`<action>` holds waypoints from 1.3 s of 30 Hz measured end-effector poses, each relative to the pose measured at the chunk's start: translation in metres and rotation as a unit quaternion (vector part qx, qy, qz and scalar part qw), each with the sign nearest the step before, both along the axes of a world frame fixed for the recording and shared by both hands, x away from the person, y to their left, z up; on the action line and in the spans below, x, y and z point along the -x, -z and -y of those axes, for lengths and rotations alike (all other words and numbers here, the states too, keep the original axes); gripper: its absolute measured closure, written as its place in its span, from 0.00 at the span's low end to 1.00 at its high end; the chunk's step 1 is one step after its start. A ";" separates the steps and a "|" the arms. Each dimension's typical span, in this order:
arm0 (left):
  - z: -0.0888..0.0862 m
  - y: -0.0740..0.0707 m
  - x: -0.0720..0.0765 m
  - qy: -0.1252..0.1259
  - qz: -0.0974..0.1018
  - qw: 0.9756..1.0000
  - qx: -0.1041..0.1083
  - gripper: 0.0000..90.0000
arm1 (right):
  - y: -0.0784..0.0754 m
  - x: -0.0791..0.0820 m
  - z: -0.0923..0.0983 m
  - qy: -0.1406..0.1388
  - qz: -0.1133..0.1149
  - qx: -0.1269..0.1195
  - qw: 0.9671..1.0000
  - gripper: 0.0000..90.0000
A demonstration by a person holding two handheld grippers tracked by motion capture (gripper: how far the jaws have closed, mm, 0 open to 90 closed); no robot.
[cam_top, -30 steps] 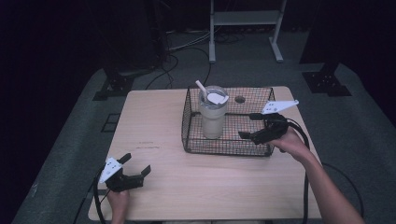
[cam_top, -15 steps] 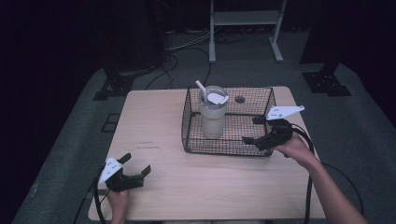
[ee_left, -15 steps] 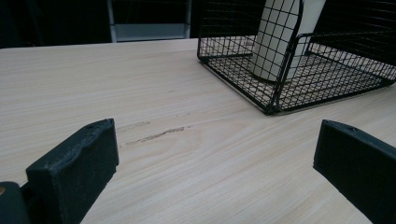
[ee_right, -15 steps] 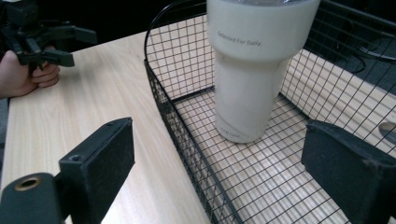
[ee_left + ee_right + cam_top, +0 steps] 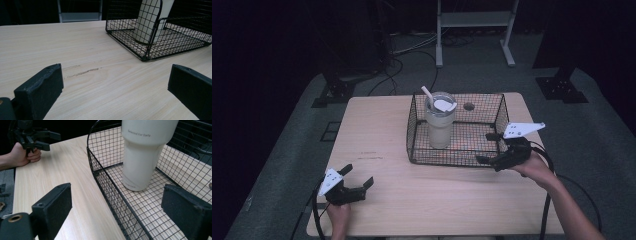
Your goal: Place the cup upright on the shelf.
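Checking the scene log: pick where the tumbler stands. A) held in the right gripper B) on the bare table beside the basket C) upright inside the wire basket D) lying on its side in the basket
C: the tumbler stands upright on the floor of the basket, and the right gripper is open beside the basket's wall.

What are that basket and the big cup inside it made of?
The basket looks like thin metal wire with a black coating, an open grid you see through. The tumbler has a smooth, matte cream surface, possibly coated metal or plastic; the look leaves that open.
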State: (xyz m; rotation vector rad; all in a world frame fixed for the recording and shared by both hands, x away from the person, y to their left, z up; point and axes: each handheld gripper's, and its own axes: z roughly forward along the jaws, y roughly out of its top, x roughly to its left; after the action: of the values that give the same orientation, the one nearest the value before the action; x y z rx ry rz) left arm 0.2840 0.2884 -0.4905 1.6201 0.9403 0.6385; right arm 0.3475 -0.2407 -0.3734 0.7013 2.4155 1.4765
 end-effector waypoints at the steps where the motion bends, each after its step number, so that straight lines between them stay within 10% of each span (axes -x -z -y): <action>1: 0.000 0.000 0.000 0.000 0.000 1.000 0.000 0.00 | 0.001 0.002 0.000 -0.001 0.000 0.000 1.000 0.10; 39: 0.001 0.000 0.000 -0.002 -0.001 1.000 -0.002 0.00 | 0.044 0.042 0.022 -0.002 0.002 0.008 1.000 0.10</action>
State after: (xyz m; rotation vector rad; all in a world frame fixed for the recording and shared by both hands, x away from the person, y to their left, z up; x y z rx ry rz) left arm 0.2837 0.2878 -0.4904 1.6223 0.9435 0.6418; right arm 0.3059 -0.2623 -0.4172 0.6901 2.4251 1.4581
